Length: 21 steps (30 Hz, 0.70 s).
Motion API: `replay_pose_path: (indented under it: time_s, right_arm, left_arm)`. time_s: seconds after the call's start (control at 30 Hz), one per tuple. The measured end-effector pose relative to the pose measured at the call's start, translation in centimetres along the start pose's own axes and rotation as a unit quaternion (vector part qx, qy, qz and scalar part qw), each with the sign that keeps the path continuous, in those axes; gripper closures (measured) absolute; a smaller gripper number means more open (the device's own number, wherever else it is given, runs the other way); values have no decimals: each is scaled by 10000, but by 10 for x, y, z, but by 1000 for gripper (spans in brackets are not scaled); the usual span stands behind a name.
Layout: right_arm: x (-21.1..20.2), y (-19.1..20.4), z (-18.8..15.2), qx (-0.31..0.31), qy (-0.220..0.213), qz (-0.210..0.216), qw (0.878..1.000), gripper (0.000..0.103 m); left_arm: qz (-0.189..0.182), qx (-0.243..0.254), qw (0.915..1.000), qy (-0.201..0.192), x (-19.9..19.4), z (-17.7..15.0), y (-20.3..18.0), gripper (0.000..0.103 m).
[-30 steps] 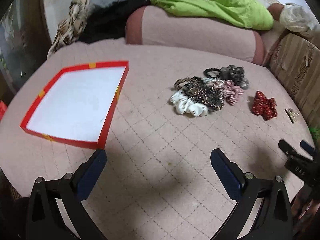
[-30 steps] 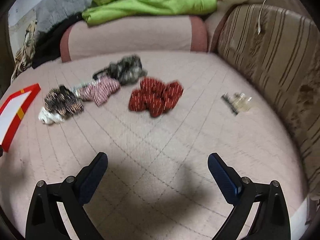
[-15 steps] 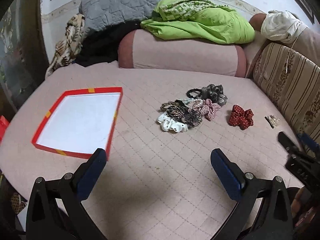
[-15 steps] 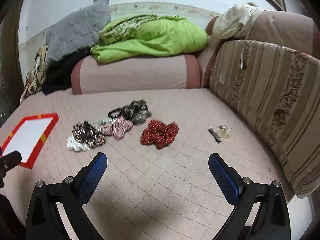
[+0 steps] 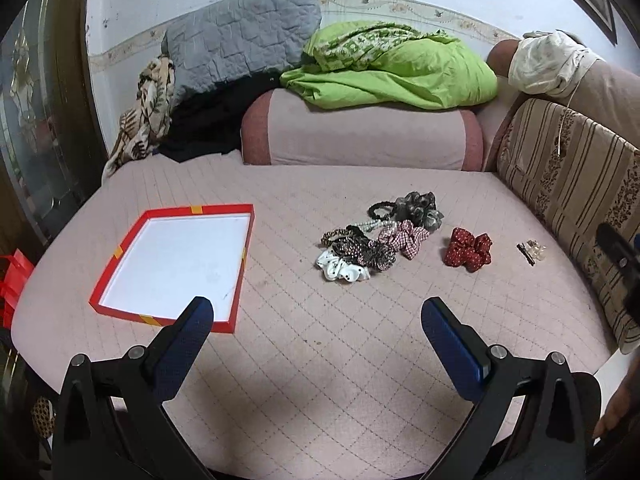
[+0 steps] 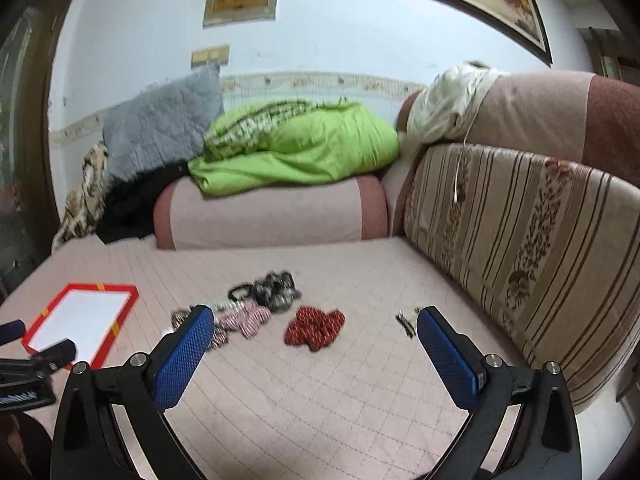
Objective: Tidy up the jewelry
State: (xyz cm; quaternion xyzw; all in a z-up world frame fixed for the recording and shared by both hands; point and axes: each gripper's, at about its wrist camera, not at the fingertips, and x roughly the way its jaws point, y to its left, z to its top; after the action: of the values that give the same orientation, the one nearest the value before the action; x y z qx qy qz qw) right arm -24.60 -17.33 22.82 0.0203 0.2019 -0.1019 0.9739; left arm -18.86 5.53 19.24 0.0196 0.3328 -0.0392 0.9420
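A red-rimmed tray with a white floor lies empty on the left of the quilted pink bed. A pile of scrunchies lies mid-bed, a red dotted scrunchie right of it, and small hair clips further right. My left gripper is open and empty, near the front edge. My right gripper is open and empty, held back from the items. The left gripper shows in the right wrist view, and the right gripper in the left wrist view.
A pink bolster with a green blanket lies at the back. A grey pillow leans on the wall. A striped cushion lines the right side. A red bag sits off the left edge.
Both grippers have pulled back and tilted up, so the tray and the scrunchies look smaller and farther. Both stay open and empty. Nothing on the bed has moved.
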Motion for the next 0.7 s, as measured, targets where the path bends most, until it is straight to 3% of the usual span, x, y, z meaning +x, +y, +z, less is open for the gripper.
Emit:
replay_pose_path:
  time_s: [0.23,0.53,0.7]
  right_arm:
    - [-3,3,6,86,-128,187,9997,0]
    - [65,-10,-15,136,897,311,9954,1]
    - [107,-16,-30,-56,1371,365,9899,6]
  left_arm:
    - [-87,49,9999,126,10,2,3,0]
    - [-94,-242,9986,465,55,12,37,0]
    - [-446,-154,9969,622,83,23,40,2]
